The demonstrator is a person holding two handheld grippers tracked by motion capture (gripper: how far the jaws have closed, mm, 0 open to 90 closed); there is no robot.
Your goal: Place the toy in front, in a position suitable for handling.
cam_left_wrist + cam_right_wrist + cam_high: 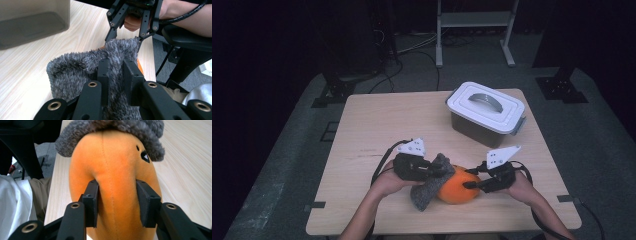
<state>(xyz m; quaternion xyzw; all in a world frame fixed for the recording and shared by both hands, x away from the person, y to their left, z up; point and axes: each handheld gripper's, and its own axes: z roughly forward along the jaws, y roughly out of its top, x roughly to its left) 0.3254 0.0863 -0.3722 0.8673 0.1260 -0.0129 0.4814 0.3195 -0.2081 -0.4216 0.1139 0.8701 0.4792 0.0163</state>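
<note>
Both forearms are bare, no sleeves showing. The left gripper (pixel 439 171) and right gripper (pixel 469 184) are black, each topped with a white three-cornered plate dotted with small holes. Their fingers (pixel 103 72) are flat black blocks on perforated black links with brass-ringed pivots. Black ribbed cables trail back.

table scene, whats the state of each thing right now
lidded box: lid on, handle flat
grey fuzzy hat: partly over the toy, pinched
orange plush toy: lying on the table, squeezed
left gripper: shut on the hat
right gripper: pressing the toy
</note>
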